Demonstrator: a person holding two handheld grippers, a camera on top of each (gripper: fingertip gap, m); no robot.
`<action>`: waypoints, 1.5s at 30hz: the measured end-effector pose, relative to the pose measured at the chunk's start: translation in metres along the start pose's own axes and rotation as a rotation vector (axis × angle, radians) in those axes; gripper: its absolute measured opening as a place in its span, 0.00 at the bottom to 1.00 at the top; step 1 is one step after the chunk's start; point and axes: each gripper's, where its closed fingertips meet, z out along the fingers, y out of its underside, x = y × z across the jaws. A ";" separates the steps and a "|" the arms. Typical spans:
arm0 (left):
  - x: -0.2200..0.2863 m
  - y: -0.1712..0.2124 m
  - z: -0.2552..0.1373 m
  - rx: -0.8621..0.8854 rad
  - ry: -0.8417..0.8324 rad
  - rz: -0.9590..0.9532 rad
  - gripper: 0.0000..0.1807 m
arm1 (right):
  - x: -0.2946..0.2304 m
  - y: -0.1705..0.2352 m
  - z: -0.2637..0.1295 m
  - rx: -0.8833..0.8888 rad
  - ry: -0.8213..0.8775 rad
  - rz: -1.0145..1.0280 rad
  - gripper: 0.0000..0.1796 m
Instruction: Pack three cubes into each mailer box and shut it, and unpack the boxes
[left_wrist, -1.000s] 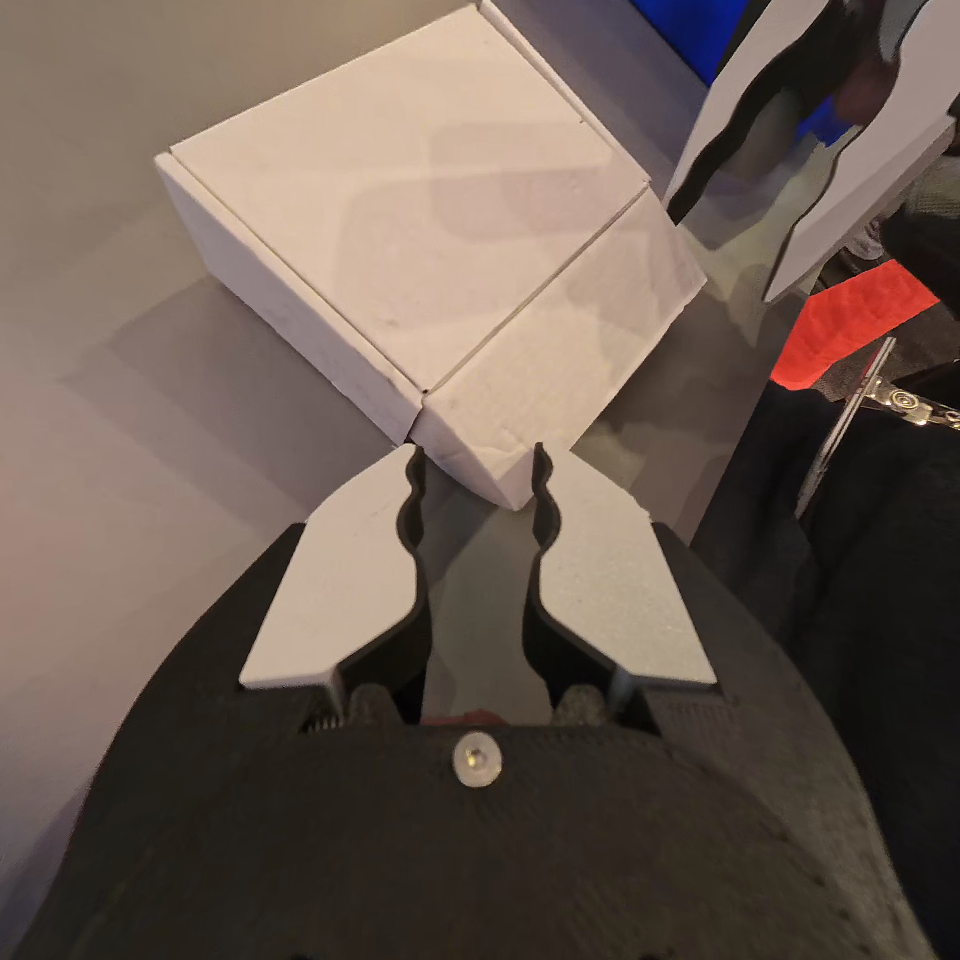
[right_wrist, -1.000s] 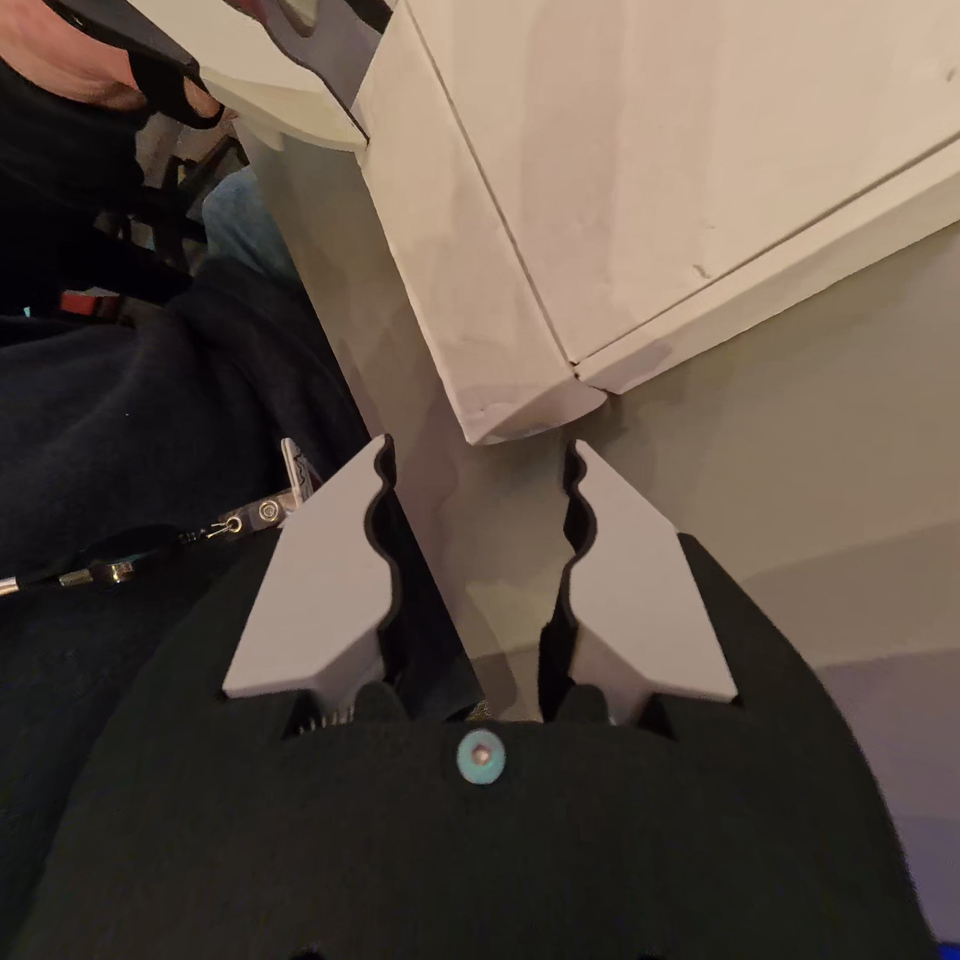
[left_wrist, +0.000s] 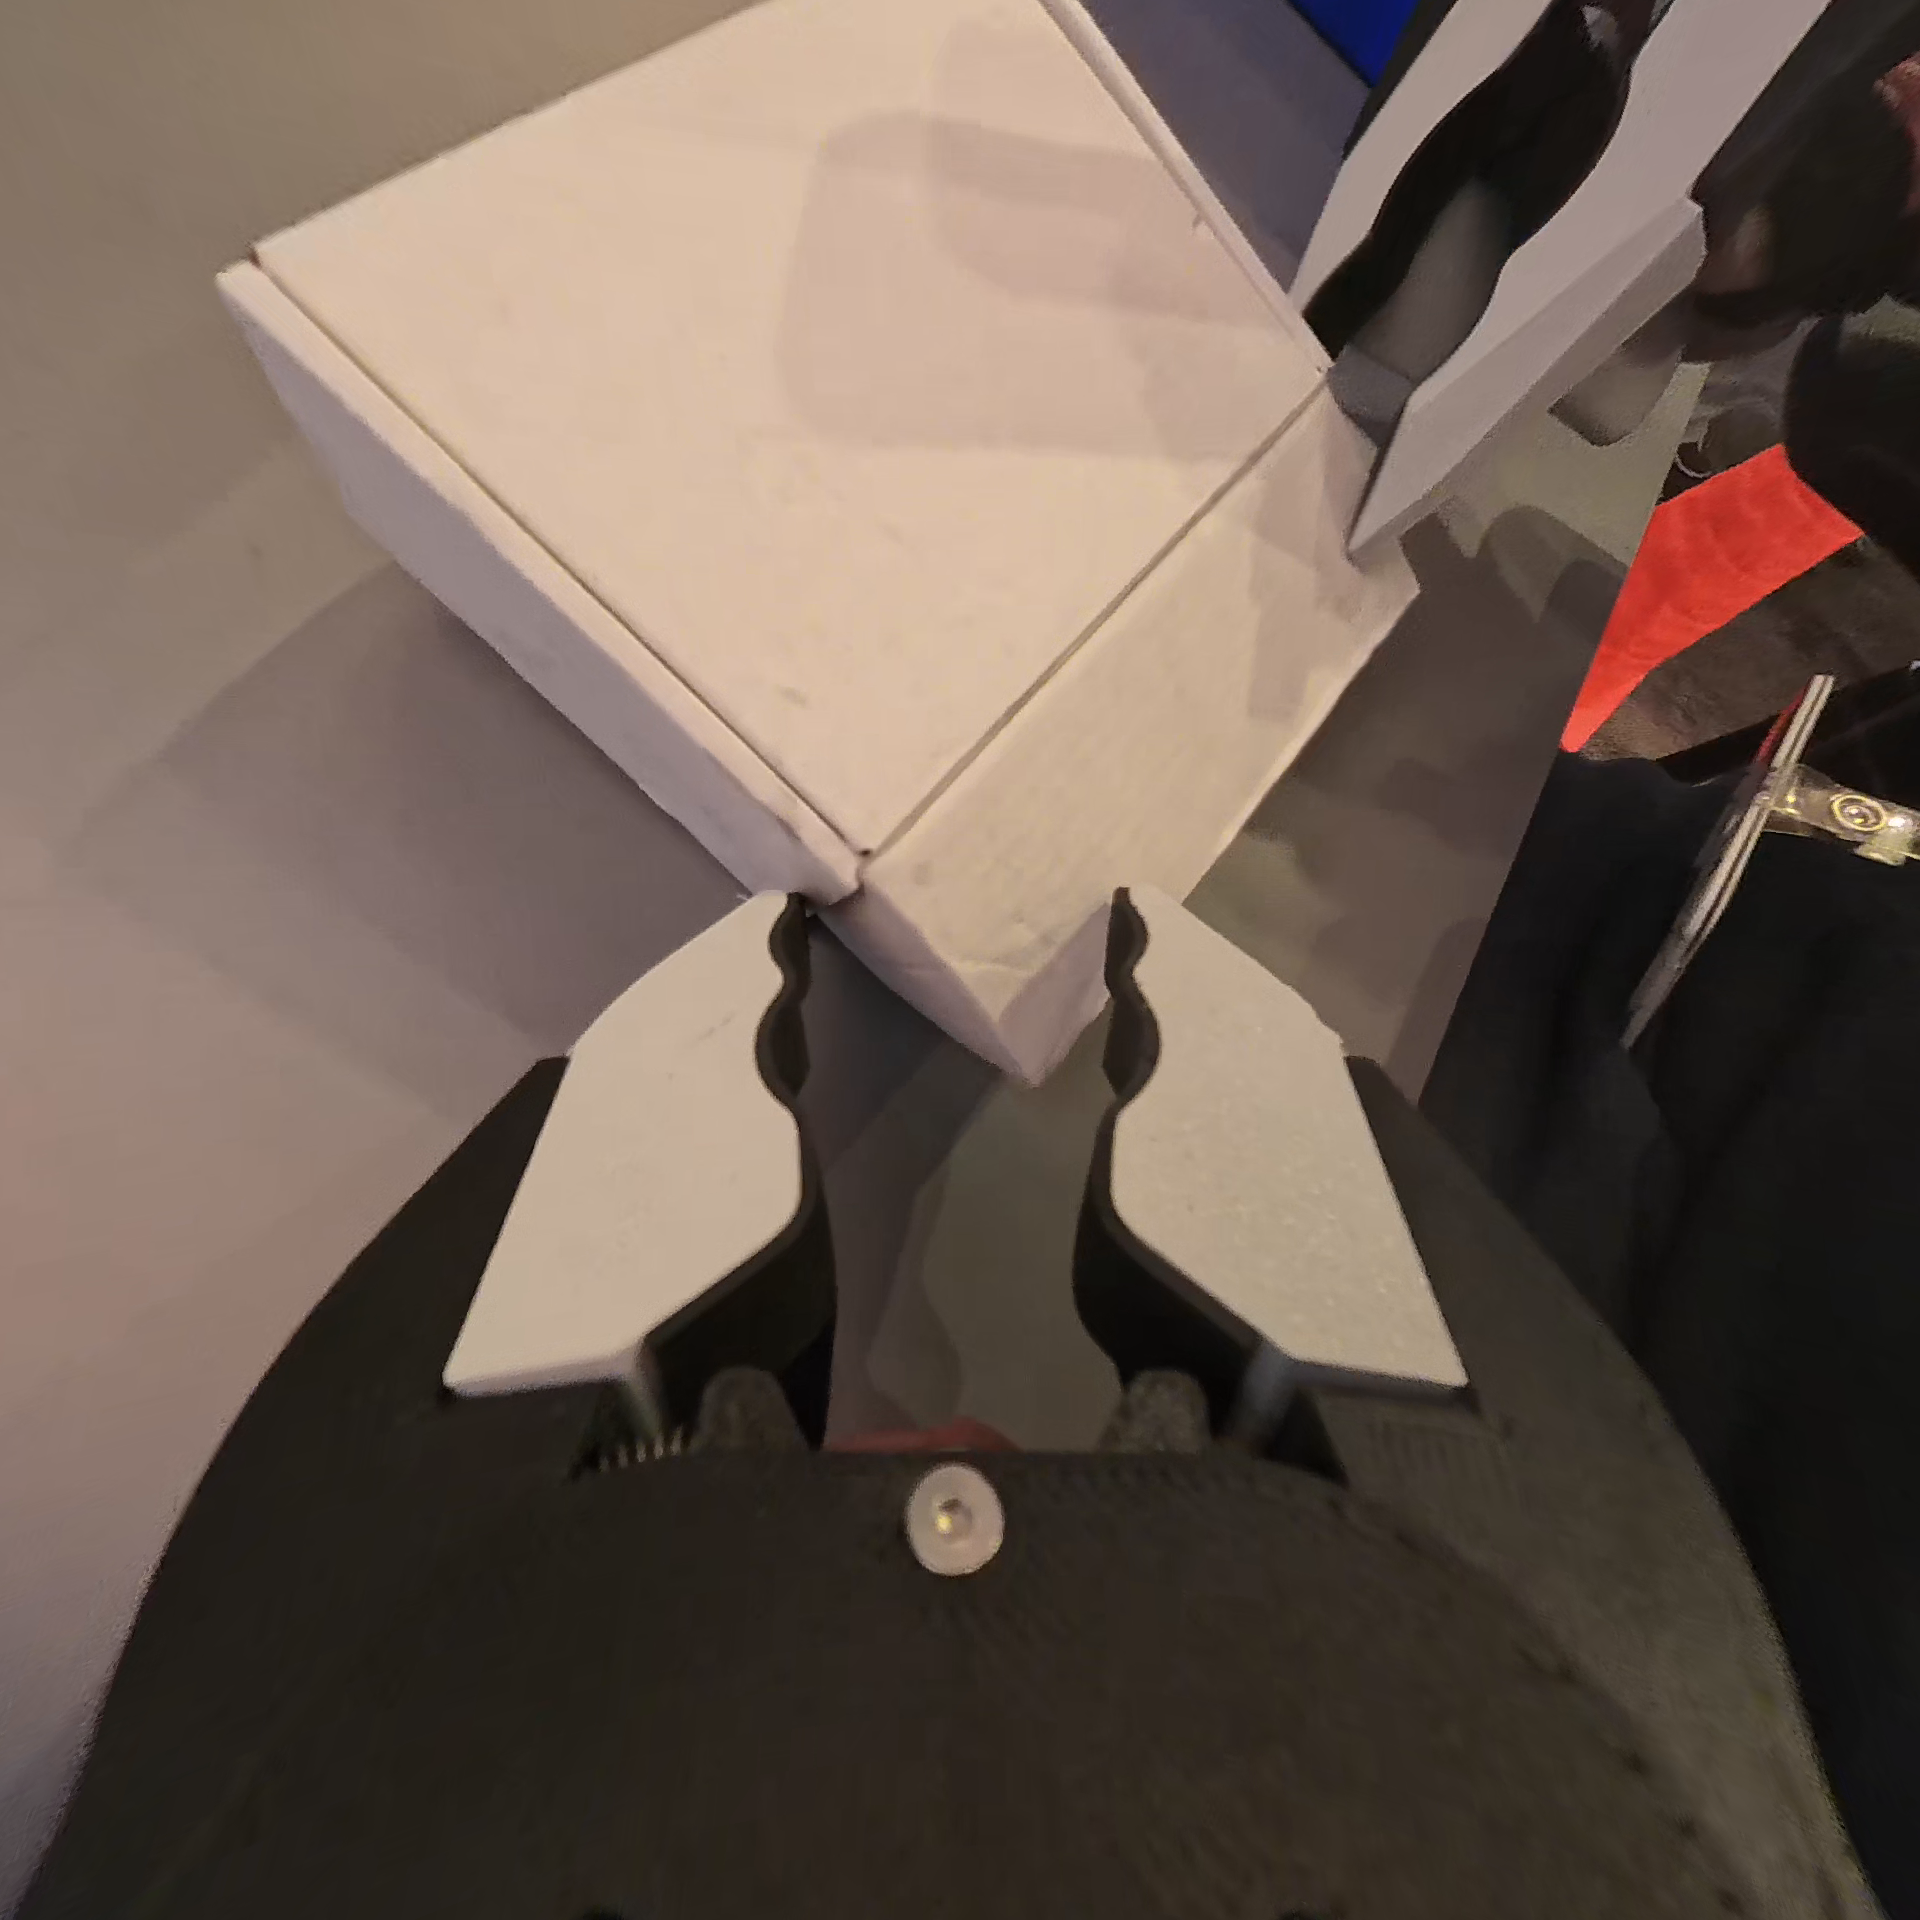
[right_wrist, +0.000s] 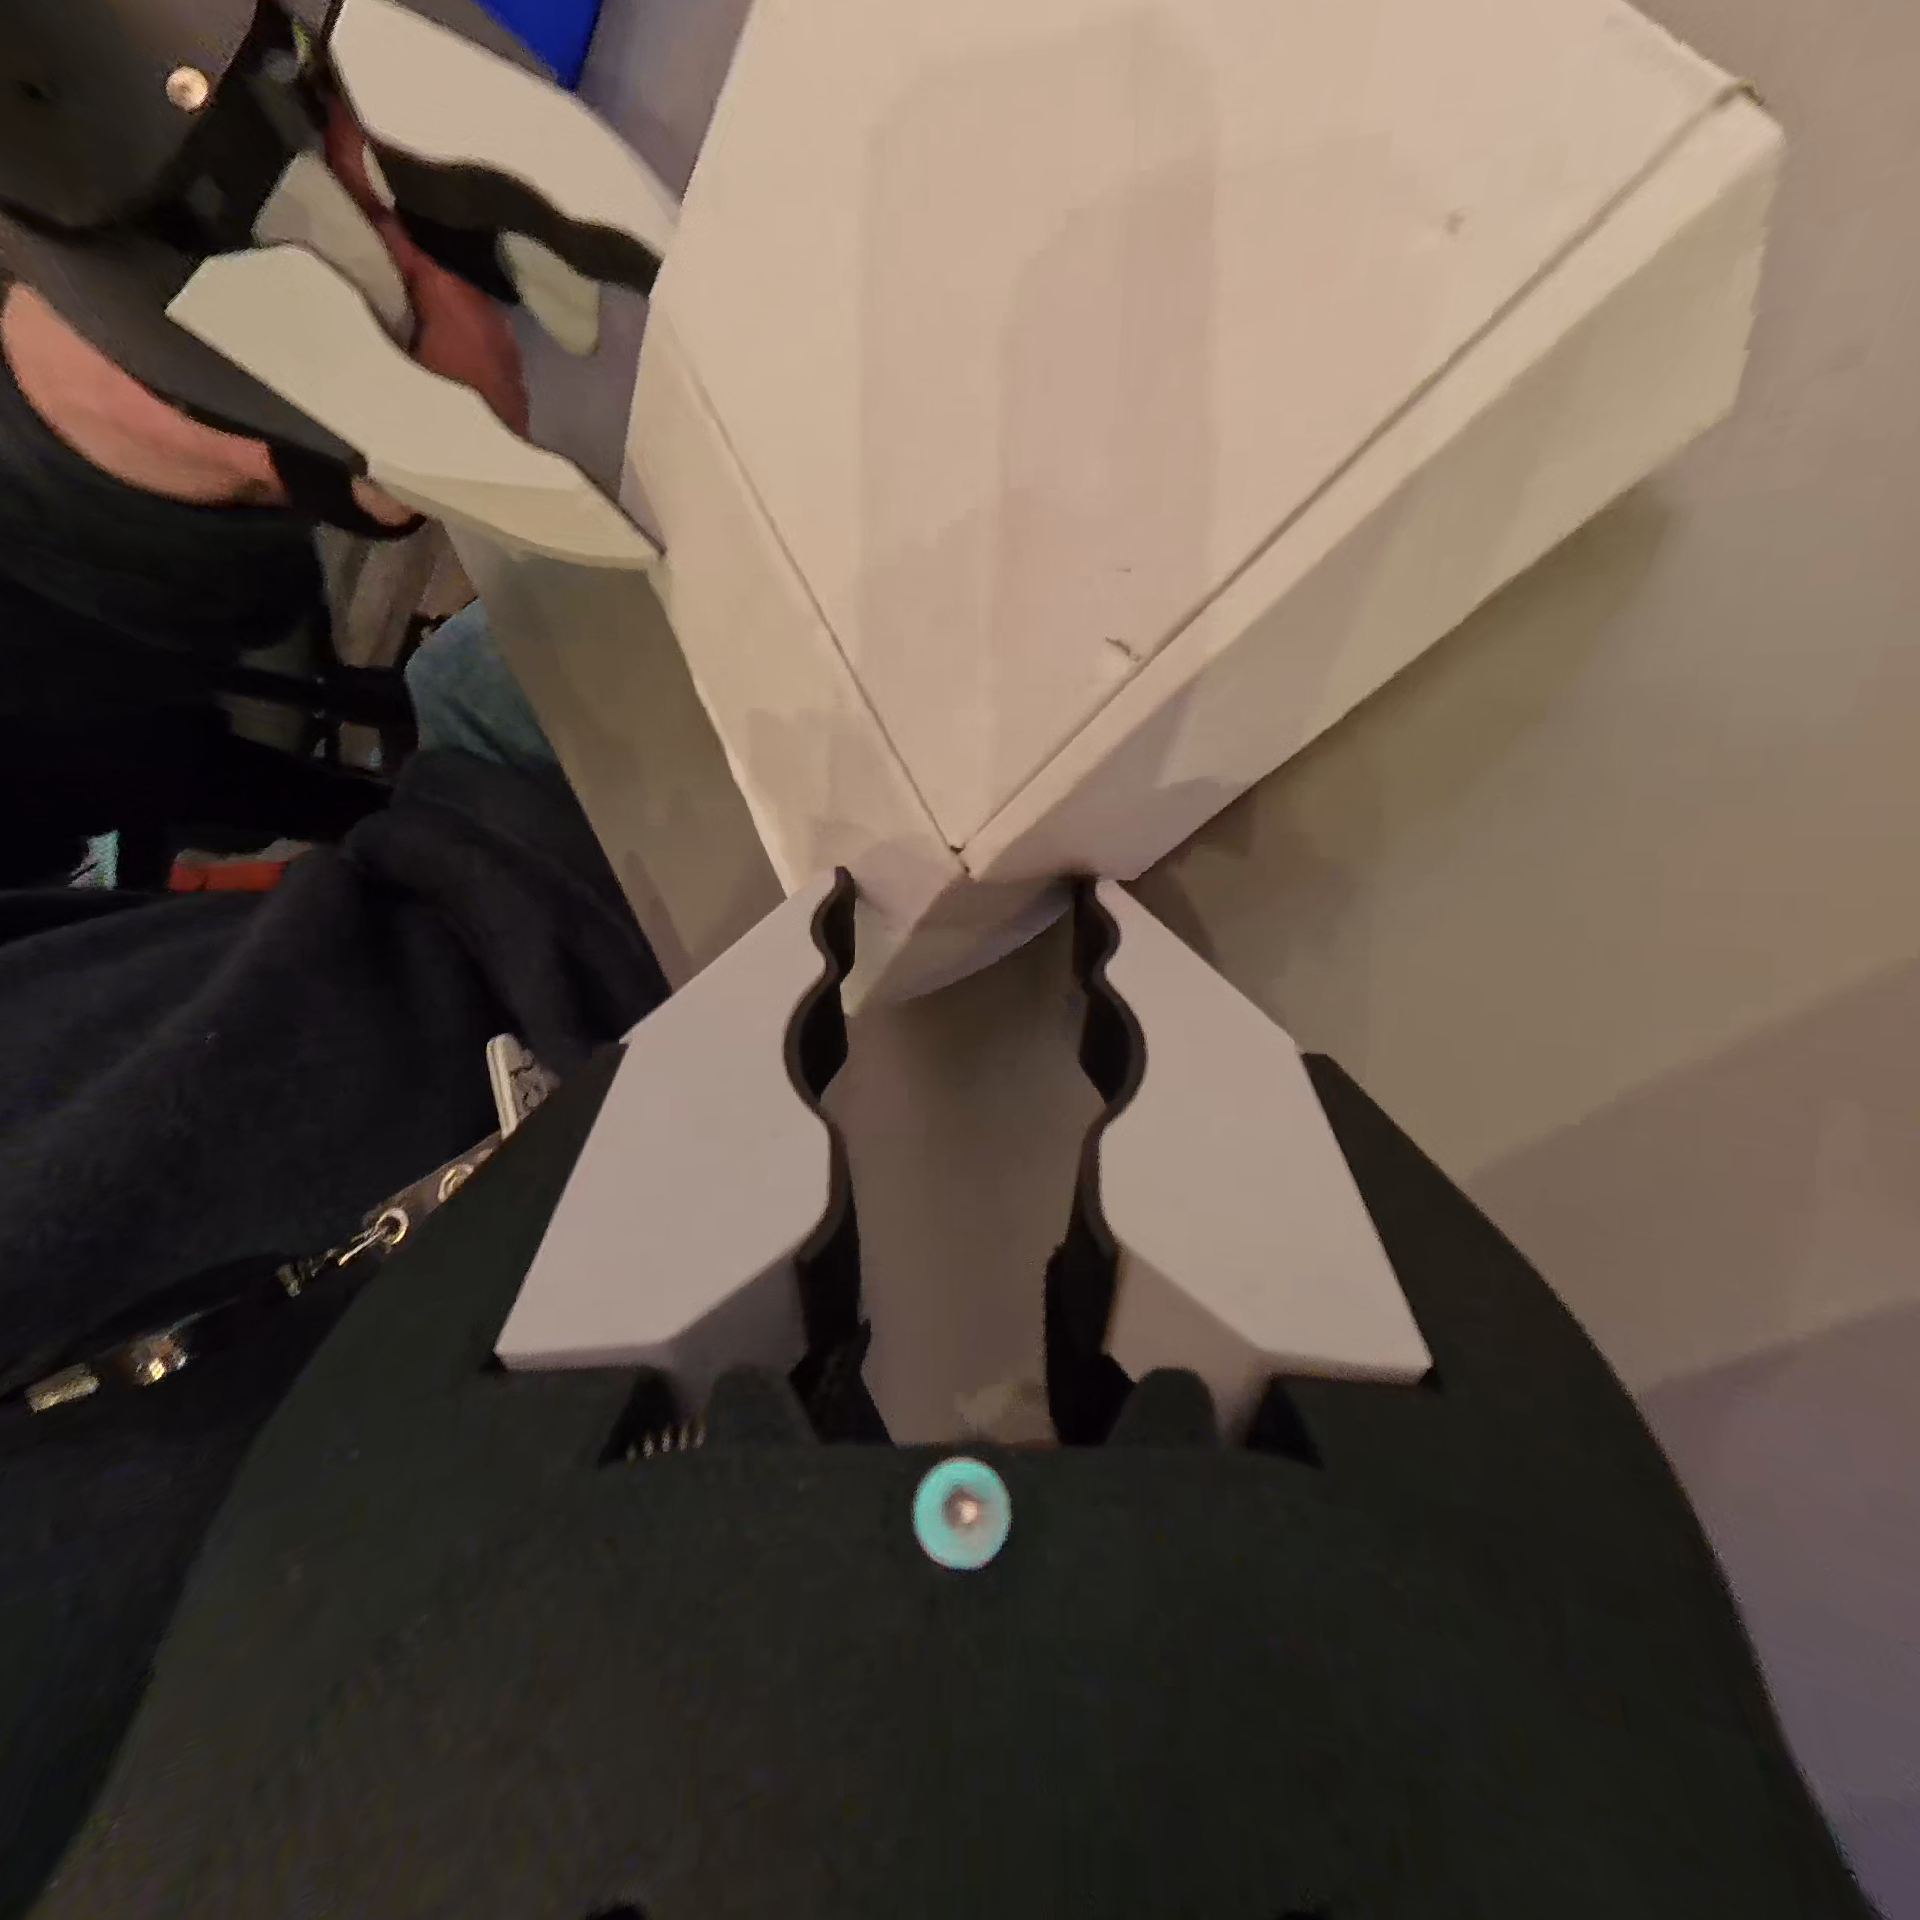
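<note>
Closed white cardboard mailer box (left_wrist: 790, 457) sits on the grey desk (left_wrist: 187, 935), contents hidden, far corner cut off. Left claw (left_wrist: 951, 925) spread apart around its near corner. Right claw (right_wrist: 961, 899) also apart at another corner; contact hard to make out. No cubes visible.

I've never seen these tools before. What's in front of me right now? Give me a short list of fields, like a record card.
Main thing: white cardboard box, lid shut
Box rests on: grey table
Left hand-held gripper: open, one near corner of the box between its fingers
Right hand-held gripper: open, the other near corner between its fingers
Cubes: none visible
Person: dark sleeve at the table edge
</note>
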 end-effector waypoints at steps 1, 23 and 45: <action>0.002 0.000 0.000 0.002 -0.005 -0.008 0.30 | 0.001 0.000 0.001 0.010 0.015 0.003 0.22; 0.000 -0.005 0.002 -0.023 0.006 -0.114 0.28 | -0.001 -0.005 0.001 0.054 -0.182 0.231 0.20; -0.004 -0.012 0.004 -0.021 0.095 -0.124 0.25 | -0.008 0.016 0.001 -0.080 -0.070 -0.024 0.25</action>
